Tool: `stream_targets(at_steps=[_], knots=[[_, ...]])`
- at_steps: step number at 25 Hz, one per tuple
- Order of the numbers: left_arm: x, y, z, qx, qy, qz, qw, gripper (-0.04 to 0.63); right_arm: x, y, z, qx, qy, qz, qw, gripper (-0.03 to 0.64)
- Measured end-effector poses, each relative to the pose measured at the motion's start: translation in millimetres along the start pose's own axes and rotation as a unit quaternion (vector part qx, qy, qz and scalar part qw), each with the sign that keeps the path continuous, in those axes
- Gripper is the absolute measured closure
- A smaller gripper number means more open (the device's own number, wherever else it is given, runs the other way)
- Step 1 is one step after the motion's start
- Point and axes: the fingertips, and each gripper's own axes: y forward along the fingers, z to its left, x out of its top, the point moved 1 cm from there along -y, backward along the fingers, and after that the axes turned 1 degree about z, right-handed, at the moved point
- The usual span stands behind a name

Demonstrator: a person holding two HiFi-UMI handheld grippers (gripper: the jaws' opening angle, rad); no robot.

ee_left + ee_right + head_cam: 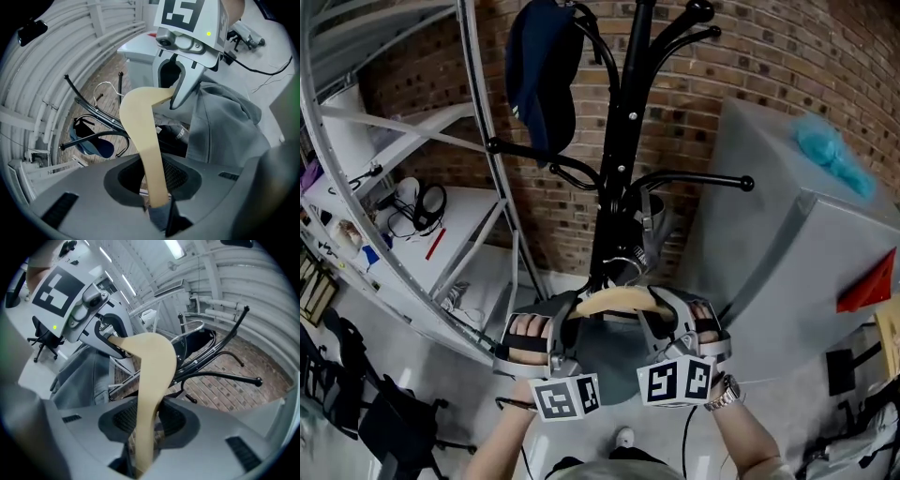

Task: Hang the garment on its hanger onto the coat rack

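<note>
We see a pale wooden hanger (619, 300), curved like a shallow arch, smooth and unpainted, with a thin metal hook (628, 265) rising from its middle. A grey garment (607, 356) of soft, creased fabric is draped over it and falls below the bar.

Left hand-held gripper (572, 317): jaws closed down on the hanger's left end, pinching the wood with a fold of grey cloth at the pads. Right hand-held gripper (661, 311): jaws closed on the right end, wood clamped between them. Each gripper view shows the bar running from its own jaws across to the other gripper.

The hanger is held level, just in front of the lower part of the coat rack (623, 141) pole. It sits below the rack's lowest curved arms. The hook points toward the pole and is close to it. We cannot tell whether it touches.

The coat rack is black, with a straight pole and ball-tipped arms. A dark blue cap (542, 75) hangs from one upper arm on its left side. A brick wall (769, 75) stands behind the rack and grey metal shelving (412, 187) to its left.
</note>
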Motion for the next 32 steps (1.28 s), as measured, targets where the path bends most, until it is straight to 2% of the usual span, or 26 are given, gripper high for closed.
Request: stream_targets(at_steps=[6, 12, 17, 32], knots=[[-1, 29, -4, 0.006, -0.002, 0.037, 0.9993, 0.512, -16, 29, -10, 0.018, -0.001, -0.019, 1.0, 0.502], [-7, 51, -14, 0.006, -0.005, 0.061, 0.9981, 0.512, -31, 55, -7, 0.027, -0.008, -0.016, 0.999, 0.5], [-18, 67, -16, 0.009, -0.009, 0.079, 0.9968, 0.512, -36, 79, -6, 0.034, 0.016, -0.014, 0.999, 0.502], [-38, 104, -38, -0.01, -0.015, 0.095, 0.9953, 0.512, -58, 121, 9, 0.062, 0.014, -0.002, 0.998, 0.501]])
